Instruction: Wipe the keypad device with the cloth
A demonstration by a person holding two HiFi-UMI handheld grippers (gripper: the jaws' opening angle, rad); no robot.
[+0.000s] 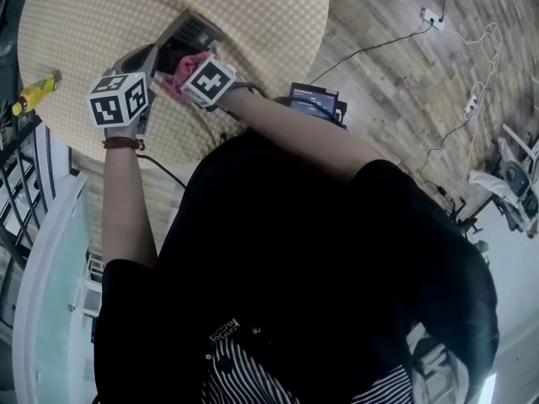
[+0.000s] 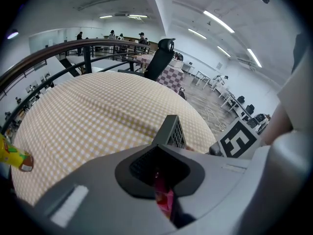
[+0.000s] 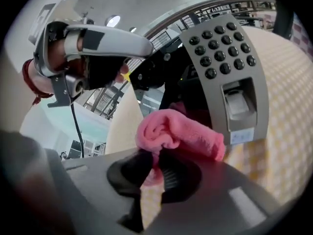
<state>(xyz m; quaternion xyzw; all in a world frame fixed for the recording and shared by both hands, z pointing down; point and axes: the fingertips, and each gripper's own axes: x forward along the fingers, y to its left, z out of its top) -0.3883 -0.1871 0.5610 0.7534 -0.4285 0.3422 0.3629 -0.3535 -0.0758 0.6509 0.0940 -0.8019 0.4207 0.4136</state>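
The grey keypad device (image 3: 230,77) stands tilted on the round checked table (image 1: 253,15), its black buttons facing the right gripper view. In the head view the keypad device (image 1: 192,32) lies just past both marker cubes. My right gripper (image 3: 154,163) is shut on a rolled pink cloth (image 3: 178,133), and the roll rests against the device's lower front by its card slot. My left gripper (image 2: 161,168) is at the device's other side, jaws closed on its edge (image 2: 172,130). A sliver of pink shows low between the left jaws.
A yellow bottle (image 1: 34,93) lies near the table's left edge, also in the left gripper view as the bottle (image 2: 14,155). A dark railing (image 2: 88,47) and an office chair (image 2: 161,58) stand beyond the table. Cables (image 1: 438,23) run over the wooden floor.
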